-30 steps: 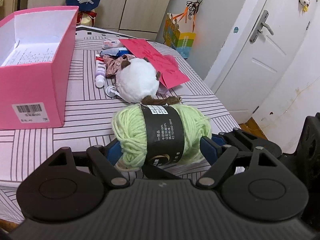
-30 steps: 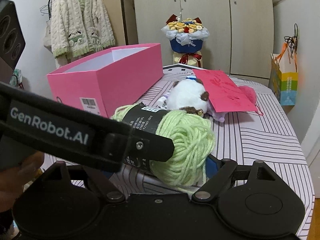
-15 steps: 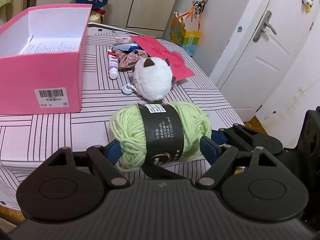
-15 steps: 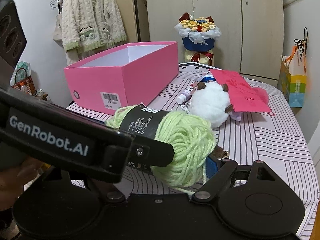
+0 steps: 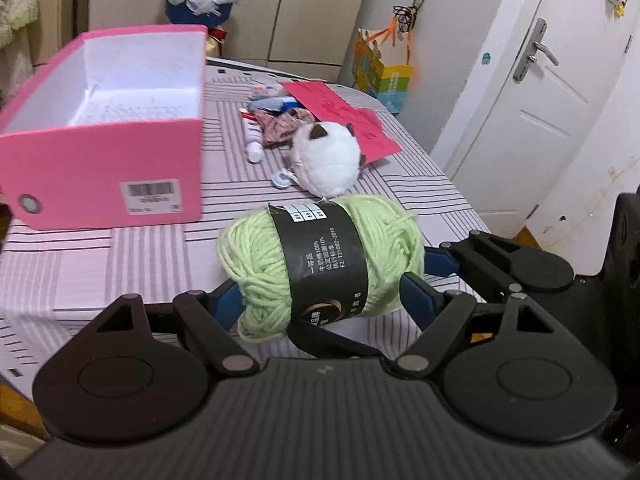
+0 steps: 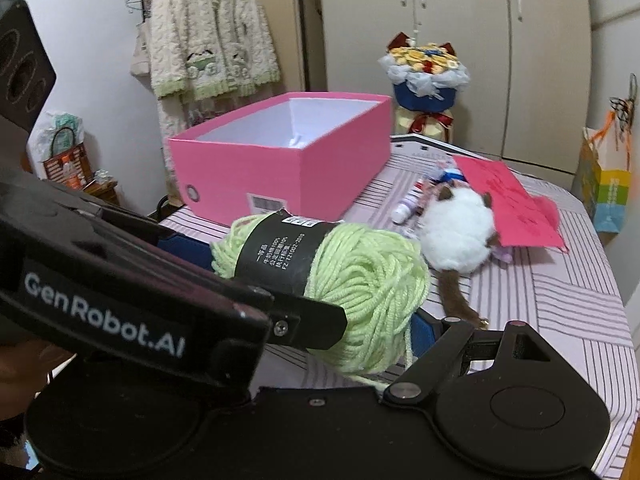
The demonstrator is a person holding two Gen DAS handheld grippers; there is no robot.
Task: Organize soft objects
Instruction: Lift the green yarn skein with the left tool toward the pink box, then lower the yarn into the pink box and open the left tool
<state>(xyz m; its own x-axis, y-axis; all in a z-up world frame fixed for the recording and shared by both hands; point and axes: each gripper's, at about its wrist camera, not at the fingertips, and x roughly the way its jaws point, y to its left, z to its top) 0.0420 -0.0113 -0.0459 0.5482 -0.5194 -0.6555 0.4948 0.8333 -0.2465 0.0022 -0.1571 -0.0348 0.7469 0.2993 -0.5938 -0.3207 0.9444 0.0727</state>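
On striped tablecloth (image 5: 120, 264), pink box (image 5: 100, 168)

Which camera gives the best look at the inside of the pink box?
The left wrist view: it looks down into the pink box, showing its white walls and floor with faint print. The right wrist view sees the box from lower, so only the far inner wall and a corner show.

- The left wrist view looks steeply down over its own fingers, close above the yarn skein (image 5: 320, 268), toward the door.
- The right wrist view faces the wardrobe.
- Both share the skein, pink box (image 5: 100, 168) and plush toy (image 6: 456, 236).
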